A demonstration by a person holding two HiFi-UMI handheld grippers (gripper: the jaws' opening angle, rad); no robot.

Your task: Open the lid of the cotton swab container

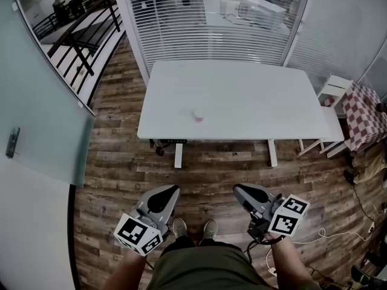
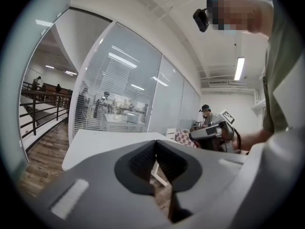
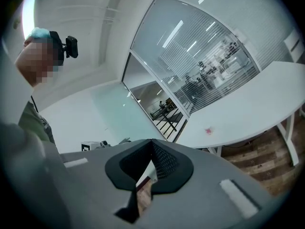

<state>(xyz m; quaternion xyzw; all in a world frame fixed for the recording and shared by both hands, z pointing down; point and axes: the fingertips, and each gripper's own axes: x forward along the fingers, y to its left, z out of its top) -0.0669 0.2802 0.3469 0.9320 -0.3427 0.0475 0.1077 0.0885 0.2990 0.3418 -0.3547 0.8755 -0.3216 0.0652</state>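
The left gripper point(image 1: 166, 193) and right gripper point(image 1: 243, 193) are hanging empty, jaws pressed together, well short of the cotton swab container point(image 1: 197, 116) sitting on the counter point(image 1: 260, 95), probably because no reach is starting yet.

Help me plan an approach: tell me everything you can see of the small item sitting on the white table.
The small item looks tiny: a pale, whitish body with a pink patch at its lower right. Its material, and whether a lid is on, cannot be made out. It sits alone on the white table, near the front edge and a little left of centre in the head view. Only the table touches it.
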